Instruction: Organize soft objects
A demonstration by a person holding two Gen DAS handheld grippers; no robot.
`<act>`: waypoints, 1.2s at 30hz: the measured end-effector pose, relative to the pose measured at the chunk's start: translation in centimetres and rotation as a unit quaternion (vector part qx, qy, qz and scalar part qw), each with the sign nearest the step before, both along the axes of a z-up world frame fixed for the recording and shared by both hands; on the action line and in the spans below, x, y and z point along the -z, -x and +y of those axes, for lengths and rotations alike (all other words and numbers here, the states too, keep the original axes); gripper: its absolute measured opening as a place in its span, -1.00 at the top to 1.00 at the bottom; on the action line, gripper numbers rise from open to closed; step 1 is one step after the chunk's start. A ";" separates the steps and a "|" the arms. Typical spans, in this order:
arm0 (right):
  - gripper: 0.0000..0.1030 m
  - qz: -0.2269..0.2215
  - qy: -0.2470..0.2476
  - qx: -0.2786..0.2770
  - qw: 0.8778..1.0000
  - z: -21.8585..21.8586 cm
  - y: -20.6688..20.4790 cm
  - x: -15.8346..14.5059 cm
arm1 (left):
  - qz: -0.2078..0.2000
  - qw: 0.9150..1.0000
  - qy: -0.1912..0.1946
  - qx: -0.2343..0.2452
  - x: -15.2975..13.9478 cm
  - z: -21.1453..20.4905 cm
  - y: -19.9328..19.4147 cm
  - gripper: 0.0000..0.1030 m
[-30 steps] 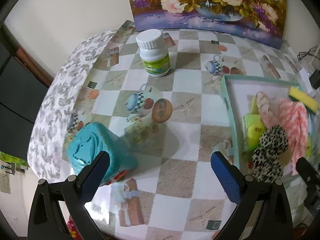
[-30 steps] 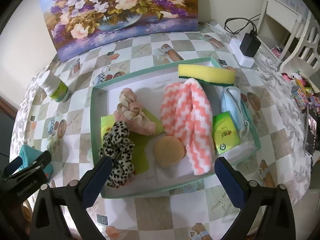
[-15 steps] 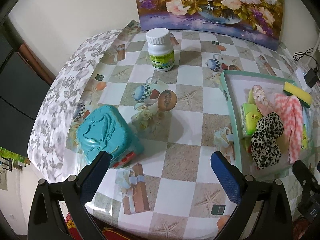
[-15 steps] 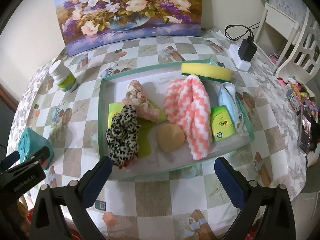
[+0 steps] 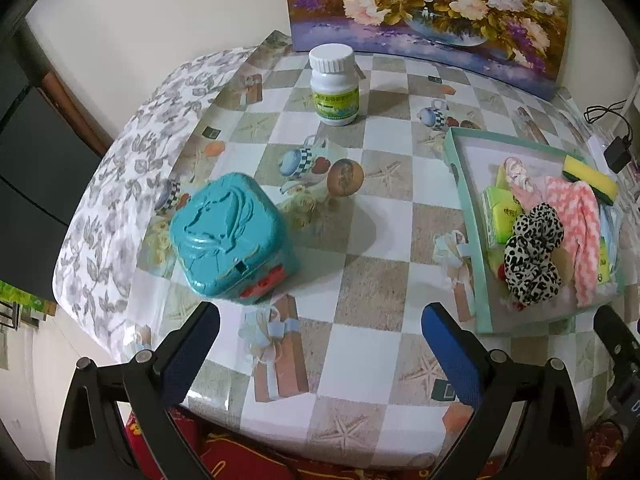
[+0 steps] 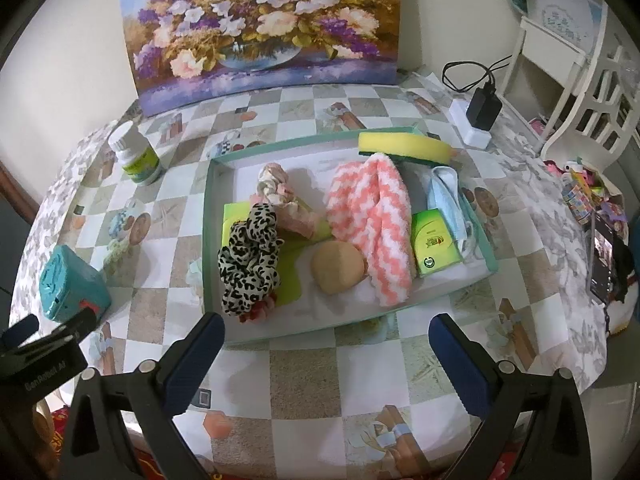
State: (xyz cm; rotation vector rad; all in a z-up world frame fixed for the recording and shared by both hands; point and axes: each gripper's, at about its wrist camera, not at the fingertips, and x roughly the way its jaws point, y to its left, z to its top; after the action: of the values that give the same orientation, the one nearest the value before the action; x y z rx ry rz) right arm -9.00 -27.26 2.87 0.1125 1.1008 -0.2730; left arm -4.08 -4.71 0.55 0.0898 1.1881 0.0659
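A shallow teal-rimmed tray (image 6: 207, 216) (image 5: 464, 200) holds the soft things: a leopard scrunchie (image 6: 248, 260) (image 5: 532, 256), a pink scrunchie (image 6: 280, 196), a pink-and-white fuzzy cloth (image 6: 376, 220) (image 5: 580, 224), a tan round sponge (image 6: 338, 266), a yellow sponge (image 6: 404, 146) (image 5: 590, 178), a blue face mask (image 6: 446, 196), and green tissue packs (image 6: 432, 242) (image 5: 502, 214). My right gripper (image 6: 326, 358) hovers open near the tray's front edge. Over the table's near edge my left gripper (image 5: 320, 352) is open, between the teal box (image 5: 228, 236) and the tray. Both are empty.
A teal hard box (image 6: 70, 284) and a white pill bottle (image 5: 334, 84) (image 6: 136, 158) stand on the checked tablecloth left of the tray. A flower painting (image 6: 260, 28) leans on the wall. A charger and power strip (image 6: 480, 116) lie at the back right, a white chair (image 6: 580, 72) beyond.
Both grippers have drawn back and up from the table, so the tray and teal box look smaller and farther. Nothing on the table has moved.
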 end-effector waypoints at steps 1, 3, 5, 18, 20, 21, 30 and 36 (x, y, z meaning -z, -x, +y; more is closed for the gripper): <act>-1.00 -0.002 0.000 0.001 1.000 0.0 0.1 -0.1 | 0.001 1.000 0.001 -0.001 0.0 0.1 0.0 -0.96; -1.00 -0.004 0.000 0.003 1.000 0.0 0.1 -0.2 | 0.002 1.000 0.002 -0.002 0.0 0.2 0.0 -0.96; -1.00 -0.004 0.000 0.003 1.000 -0.1 0.0 -0.2 | 0.002 1.000 0.002 -0.001 0.1 0.1 0.0 -0.96; -1.00 0.001 0.012 -0.005 1.000 0.5 -0.4 0.0 | 0.014 1.000 0.002 0.010 0.8 -0.2 -0.3 -0.96; -1.00 0.003 0.014 -0.006 1.000 0.5 -0.4 0.0 | 0.015 1.000 0.003 0.009 0.8 -0.1 -0.3 -0.96; -1.00 0.003 0.014 -0.006 1.000 0.5 -0.5 0.1 | 0.016 1.000 0.003 0.008 0.9 -0.1 -0.3 -0.96; -1.00 0.007 0.017 -0.008 1.000 0.5 -0.6 0.3 | 0.020 1.000 0.004 0.006 1.1 0.0 -0.4 -0.96; -1.00 0.007 0.016 -0.007 1.000 0.5 -0.6 0.3 | 0.021 1.000 0.003 0.006 1.2 0.1 -0.5 -0.96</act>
State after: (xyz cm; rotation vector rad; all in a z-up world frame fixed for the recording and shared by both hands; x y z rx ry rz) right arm -8.37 -26.77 2.62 0.0741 1.1098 -0.2797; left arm -3.63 -4.62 -0.65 0.0926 1.2293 0.0505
